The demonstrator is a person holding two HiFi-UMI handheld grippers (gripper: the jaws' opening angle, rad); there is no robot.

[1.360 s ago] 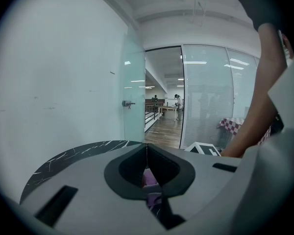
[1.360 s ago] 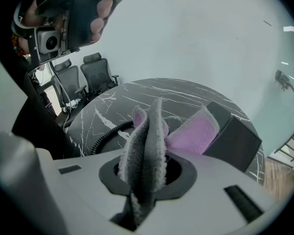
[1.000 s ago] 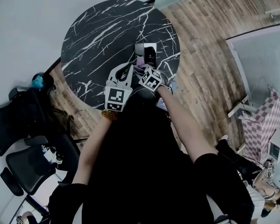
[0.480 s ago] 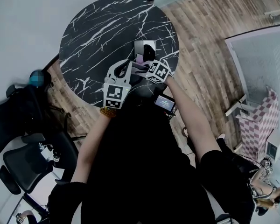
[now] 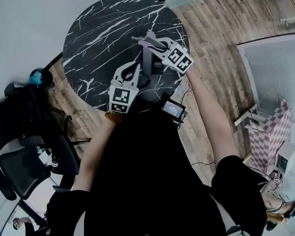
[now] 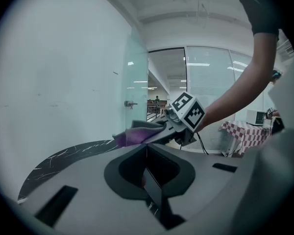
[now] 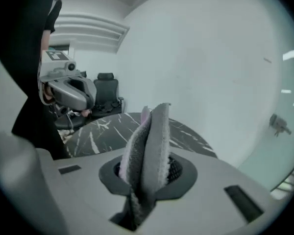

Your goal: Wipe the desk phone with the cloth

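On the round black marble table [image 5: 98, 38] stands the dark desk phone [image 5: 148, 65], mostly hidden under the grippers. My left gripper [image 5: 133, 65] sits at its left side, jaws closed on a thin dark slab [image 6: 154, 190] that looks like the phone's edge. My right gripper [image 5: 145, 39] hovers over the far end of the phone and points left. It is shut on a folded grey-and-purple cloth [image 7: 149, 136], which sticks up from between the jaws. From the left gripper view the cloth [image 6: 137, 133] hangs above the table, just ahead of my left gripper [image 6: 146, 148].
Black office chairs [image 5: 19, 117] stand left of the table. A small device with a lit screen [image 5: 173, 108] hangs at the person's waist. Wooden floor [image 5: 211, 43] runs to the right, where a pink checkered box [image 5: 273, 127] stands. A pale wall lies beyond the table.
My right gripper has lifted the cloth from the phone's near side and carried it up and away over the phone's far end. The left gripper has barely moved.
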